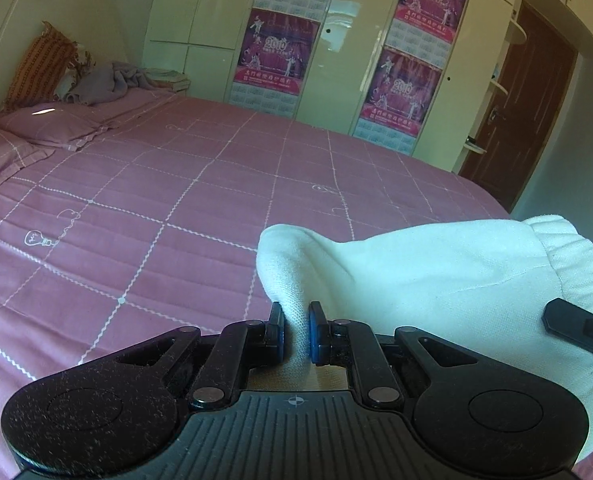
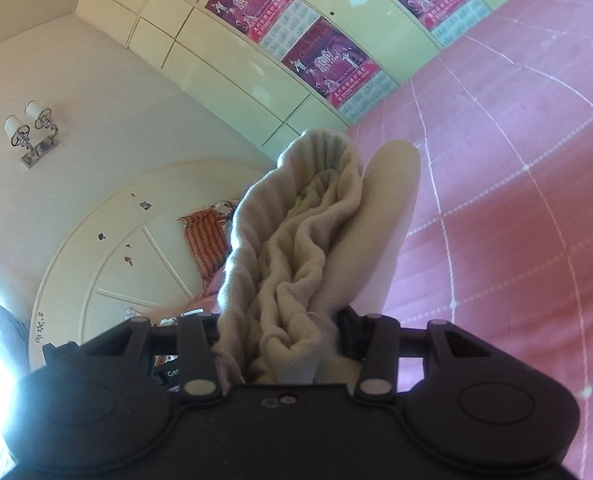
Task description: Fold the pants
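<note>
The left gripper [image 1: 296, 332] pinches a thin fold of the white pants [image 1: 436, 276], low in frame. The right gripper [image 2: 278, 344] clamps the bunched waistband [image 2: 296, 240] above the pink bed [image 2: 516, 220].

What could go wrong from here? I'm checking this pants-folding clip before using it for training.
The left gripper pinches only a thin ridge of the white pants, so that edge might slip out when pulled. The right gripper clamps a thick bunched wad of the ribbed waistband, which may lay down creased rather than flat. With the cloth crumpled between both grippers over the pink bedspread, the fold could come out uneven.
</note>
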`<state>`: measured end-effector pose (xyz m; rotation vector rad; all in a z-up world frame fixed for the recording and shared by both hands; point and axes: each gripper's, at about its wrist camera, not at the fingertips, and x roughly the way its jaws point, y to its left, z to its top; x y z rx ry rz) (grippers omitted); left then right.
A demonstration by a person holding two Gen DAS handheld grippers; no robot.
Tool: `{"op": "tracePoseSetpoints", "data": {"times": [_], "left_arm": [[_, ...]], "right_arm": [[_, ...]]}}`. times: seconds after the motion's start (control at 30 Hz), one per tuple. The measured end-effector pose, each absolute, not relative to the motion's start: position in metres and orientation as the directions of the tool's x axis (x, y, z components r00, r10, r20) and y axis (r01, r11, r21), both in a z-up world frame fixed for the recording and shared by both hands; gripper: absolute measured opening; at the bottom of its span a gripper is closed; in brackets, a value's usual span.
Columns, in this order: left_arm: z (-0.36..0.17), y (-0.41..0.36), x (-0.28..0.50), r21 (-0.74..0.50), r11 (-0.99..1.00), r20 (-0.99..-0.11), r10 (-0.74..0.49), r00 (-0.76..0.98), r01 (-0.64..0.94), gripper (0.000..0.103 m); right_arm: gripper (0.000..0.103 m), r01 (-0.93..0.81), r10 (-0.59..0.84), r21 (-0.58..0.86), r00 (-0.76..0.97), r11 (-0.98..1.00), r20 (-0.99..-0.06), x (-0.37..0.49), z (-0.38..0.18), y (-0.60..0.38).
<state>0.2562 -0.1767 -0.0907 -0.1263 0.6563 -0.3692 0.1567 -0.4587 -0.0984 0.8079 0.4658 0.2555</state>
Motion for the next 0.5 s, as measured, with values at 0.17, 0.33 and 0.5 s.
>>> {"op": "tracePoseSetpoints", "data": {"times": [0.17, 0.33, 0.5], "left_arm": [[-0.126, -0.201, 0.284, -0.178, 0.949, -0.631, -0.312, 0.710, 0.259, 0.012], [-0.173, -0.220, 0.288, -0.039, 0.965, -0.718, -0.207, 0.665, 0.259, 0.012], [-0.197, -0.215, 0.276, 0.059, 0.953, -0.748, -0.154, 0.646, 0.296, 0.022]], "right_arm": [[0.046, 0.021, 0.348, 0.738, 0.873, 0.674, -0.342, 0.173, -0.126, -0.480], [0.044, 0.161, 0.287, 0.702, 0.832, 0.694, -0.475, 0.181, -0.173, -0.499], [0.059, 0.382, 0.160, 0.604, 0.740, 0.699, -0.654, 0.164, -0.215, -0.511]]}}
